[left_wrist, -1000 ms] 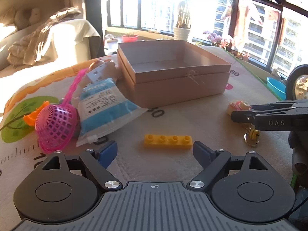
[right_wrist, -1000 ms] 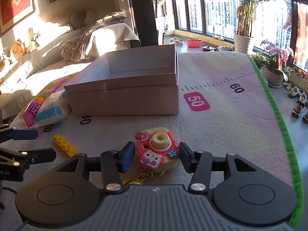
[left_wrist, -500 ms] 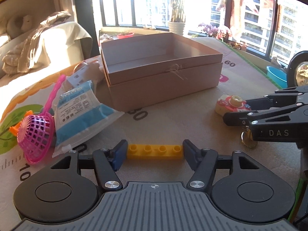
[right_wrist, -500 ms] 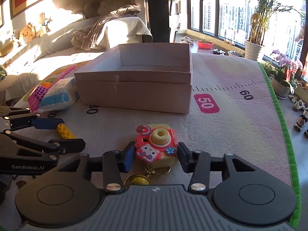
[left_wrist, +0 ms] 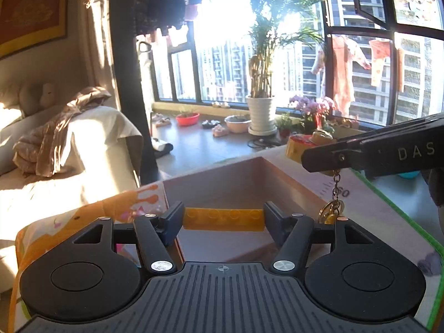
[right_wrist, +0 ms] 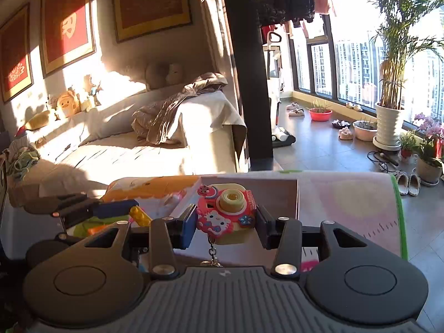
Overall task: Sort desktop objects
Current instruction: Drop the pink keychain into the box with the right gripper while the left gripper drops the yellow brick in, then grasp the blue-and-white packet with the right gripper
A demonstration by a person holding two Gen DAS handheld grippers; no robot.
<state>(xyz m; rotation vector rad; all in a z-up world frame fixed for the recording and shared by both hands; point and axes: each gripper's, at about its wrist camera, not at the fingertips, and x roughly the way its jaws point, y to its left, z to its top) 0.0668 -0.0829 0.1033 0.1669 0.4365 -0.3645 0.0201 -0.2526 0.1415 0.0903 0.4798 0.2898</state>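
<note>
Being carried above one open box: two toys, one per gripper.
One yellow brick is being clamped by the left gripper; one camera keychain is being clamped by the right gripper.

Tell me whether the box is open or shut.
Open. The box has no lid on it: the left wrist view looks straight onto its bare inner walls and floor, past the yellow brick held above it.
</note>
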